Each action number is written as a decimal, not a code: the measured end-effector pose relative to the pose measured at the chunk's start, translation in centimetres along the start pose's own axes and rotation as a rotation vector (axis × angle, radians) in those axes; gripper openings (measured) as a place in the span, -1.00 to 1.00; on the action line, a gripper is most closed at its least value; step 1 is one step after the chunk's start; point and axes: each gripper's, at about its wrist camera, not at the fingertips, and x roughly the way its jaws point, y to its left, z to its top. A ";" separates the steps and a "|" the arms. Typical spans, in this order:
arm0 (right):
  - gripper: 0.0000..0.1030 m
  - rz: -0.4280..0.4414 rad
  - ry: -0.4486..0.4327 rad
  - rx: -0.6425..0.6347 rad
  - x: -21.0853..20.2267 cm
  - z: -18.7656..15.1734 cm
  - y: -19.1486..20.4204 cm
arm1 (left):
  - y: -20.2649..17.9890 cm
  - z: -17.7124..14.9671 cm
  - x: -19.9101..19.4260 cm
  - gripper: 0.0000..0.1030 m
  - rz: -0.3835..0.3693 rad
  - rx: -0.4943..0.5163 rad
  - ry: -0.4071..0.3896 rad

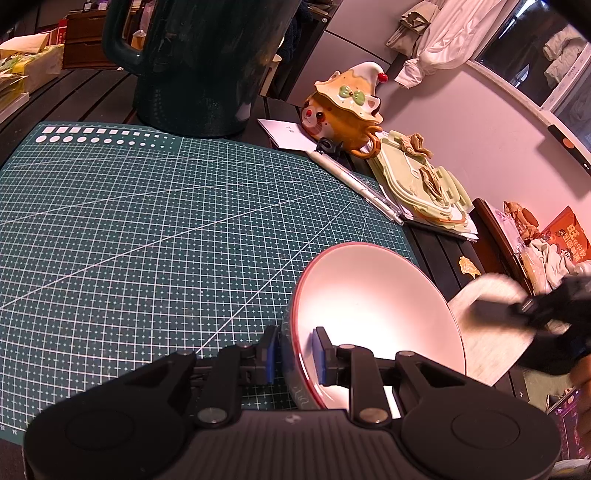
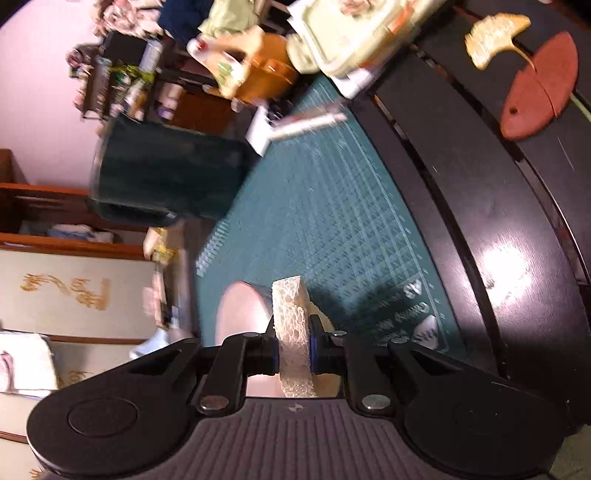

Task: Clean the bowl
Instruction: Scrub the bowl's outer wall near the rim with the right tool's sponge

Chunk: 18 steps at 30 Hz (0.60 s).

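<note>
The left gripper [image 1: 293, 356] pinched the tilted bowl [image 1: 373, 314] by its rim at lower centre. The right gripper [image 2: 293, 356], clamped on a sponge [image 2: 291, 317], sat just right of the bowl's open face.

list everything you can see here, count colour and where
bowl: 1, white inside with red rim, tilted at the cutting mat's near right corner, rim pinched by the left gripper
sponge: 1, pale beige, held in the right gripper
cutting mat: 1, dark green with white grid, on the dark table
large mug: 1, dark green, behind the mat
cat figurine mug: 1, orange and cream, right of the large mug
pen: 1, white, along the mat's right edge
stacked trays: pale green, count unclear, right of the pen
leaf: 1, yellow, on the table
left gripper: 1, black, blue-padded fingers
right gripper: 1, black
</note>
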 end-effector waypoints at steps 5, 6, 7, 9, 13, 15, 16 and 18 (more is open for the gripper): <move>-0.74 0.003 -0.004 -0.009 -0.1 0.1 0.1 | 0.0 0.0 0.0 -0.59 0.000 0.000 0.000; -0.74 -0.008 0.004 -0.009 0.1 0.1 0.0 | 0.0 0.0 0.0 -0.59 0.000 0.000 0.000; -0.74 -0.019 0.013 -0.009 0.4 0.1 -0.1 | 0.0 0.0 0.0 -0.59 0.001 -0.001 0.000; -0.74 -0.050 0.041 -0.004 1.2 0.0 -0.4 | -0.1 0.1 0.1 -0.59 0.001 -0.002 0.000; -0.74 -0.024 0.029 -0.001 0.6 -0.1 -0.1 | -0.1 0.0 0.0 -0.60 0.003 0.002 0.000; -0.74 0.022 -0.006 -0.014 -0.5 0.1 0.5 | -0.2 0.0 0.1 -0.60 0.004 0.006 0.001; -0.74 0.035 -0.018 -0.020 -0.9 0.2 0.7 | -0.2 0.0 0.1 -0.60 0.004 0.007 0.001; -0.74 0.047 -0.027 -0.024 -1.1 0.3 0.8 | -0.1 0.0 0.1 -0.60 0.004 0.007 0.000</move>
